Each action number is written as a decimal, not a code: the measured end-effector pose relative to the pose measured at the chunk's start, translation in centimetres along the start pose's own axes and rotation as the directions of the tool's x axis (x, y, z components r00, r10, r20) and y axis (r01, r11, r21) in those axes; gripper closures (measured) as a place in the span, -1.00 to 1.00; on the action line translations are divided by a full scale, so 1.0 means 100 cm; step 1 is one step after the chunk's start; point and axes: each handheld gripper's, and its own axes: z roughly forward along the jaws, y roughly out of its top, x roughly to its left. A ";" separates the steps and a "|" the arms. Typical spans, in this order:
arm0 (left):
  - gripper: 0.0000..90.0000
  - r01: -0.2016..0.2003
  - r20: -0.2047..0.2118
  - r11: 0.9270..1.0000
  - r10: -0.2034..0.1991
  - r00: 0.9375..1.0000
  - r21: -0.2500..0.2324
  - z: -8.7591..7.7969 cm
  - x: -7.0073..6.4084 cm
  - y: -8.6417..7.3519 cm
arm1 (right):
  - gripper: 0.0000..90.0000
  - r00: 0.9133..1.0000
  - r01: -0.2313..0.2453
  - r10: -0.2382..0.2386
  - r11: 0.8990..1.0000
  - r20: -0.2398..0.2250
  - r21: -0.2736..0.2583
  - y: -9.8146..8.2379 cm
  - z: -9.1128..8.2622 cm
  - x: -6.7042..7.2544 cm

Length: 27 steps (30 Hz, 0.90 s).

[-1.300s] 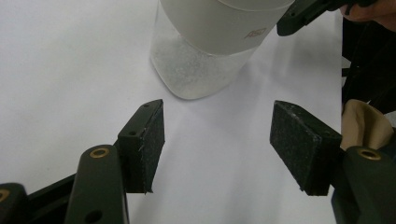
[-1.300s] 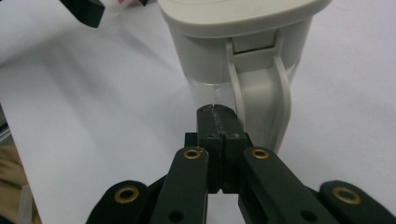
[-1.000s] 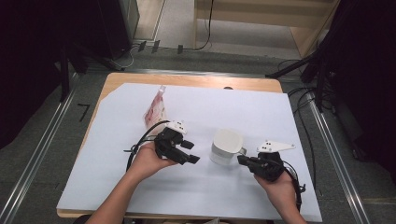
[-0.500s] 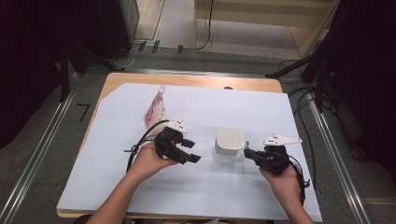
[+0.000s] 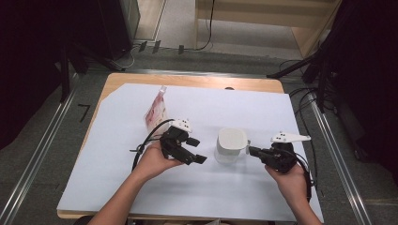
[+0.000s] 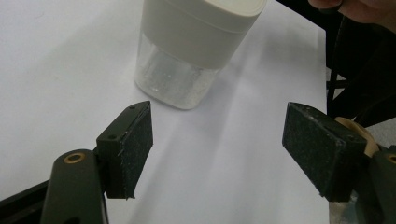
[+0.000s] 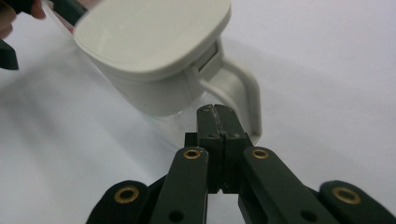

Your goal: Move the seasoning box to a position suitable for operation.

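Note:
A clear jug (image 5: 231, 145) with a cream lid and a side handle (image 7: 247, 93) stands on the white sheet between my two grippers. My left gripper (image 5: 199, 150) lies just left of it. In the left gripper view the jug (image 6: 196, 51) stands ahead of the left gripper (image 6: 224, 144). Its jaws have just been opening and nothing is between the pads (image 6: 135, 149). My right gripper (image 5: 249, 150) points at the jug from the right. In the right gripper view this gripper (image 7: 215, 109) is shut, its tips pressed together right at the handle's loop, gripping nothing.
A red and pink pouch (image 5: 156, 112) lies on the sheet behind the left gripper. The white sheet (image 5: 211, 197) covers most of the wooden table (image 5: 141, 79). Cables trail from both grippers, and dark floor with metal rails surrounds the table.
The left gripper's jaws stand wider apart than before. The right hand has shifted a little to the right with its jaws still shut. The jug has barely moved.

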 end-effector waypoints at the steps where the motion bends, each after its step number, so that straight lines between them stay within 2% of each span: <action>1: -0.44 -0.002 0.001 1.000 0.002 1.000 0.005 0.000 0.000 0.002 | 1.00 1.000 0.002 -0.002 1.000 0.000 -0.009 0.002 -0.003 -0.001; 2: -0.45 0.001 0.007 1.000 -0.001 1.000 0.006 0.000 0.000 0.004 | 1.00 1.000 -0.001 0.001 1.000 0.008 -0.018 0.004 -0.007 -0.002; 4: -0.44 0.010 0.053 1.000 -0.010 0.999 0.003 -0.001 0.001 0.010 | 1.00 1.000 -0.012 0.012 1.000 0.019 -0.013 0.007 -0.010 -0.007; 7: -0.44 -0.029 0.038 1.000 0.029 0.999 0.006 -0.001 0.001 0.019 | 1.00 0.999 -0.028 0.028 1.000 0.028 -0.009 0.012 -0.011 -0.014; 9: -0.44 -0.045 0.022 0.999 0.045 0.999 0.018 0.000 0.002 0.026 | 1.00 0.999 -0.026 0.026 1.000 0.024 0.001 0.016 -0.008 -0.016; 12: -0.44 -0.076 0.025 0.997 0.075 0.997 0.035 0.003 0.004 0.035 | 1.00 0.999 -0.007 0.006 1.000 0.033 0.027 0.023 -0.002 -0.019; 15: -0.44 -0.078 0.056 0.996 0.076 0.996 0.050 0.008 0.008 0.041 | 1.00 0.999 -0.012 0.011 0.999 0.032 0.034 0.028 0.002 -0.023; 19: -0.47 -0.069 0.049 0.995 0.066 0.997 0.065 0.014 0.017 0.046 | 1.00 0.999 -0.022 0.021 0.999 0.025 0.043 0.030 0.006 -0.026; 24: -0.49 -0.097 0.058 0.993 0.093 0.994 0.070 0.019 0.022 0.054 | 1.00 1.000 -0.017 0.016 0.998 0.015 0.054 0.028 0.008 -0.024; 26: -0.53 -0.106 0.053 0.991 0.102 0.993 0.078 0.022 0.023 0.057 | 1.00 1.000 -0.016 0.015 0.998 0.016 0.057 0.027 0.008 -0.022; 27: -0.60 -0.100 0.051 0.993 0.097 0.994 0.066 0.023 0.024 0.059 | 1.00 1.000 -0.016 0.015 0.998 0.016 0.056 0.027 0.008 -0.022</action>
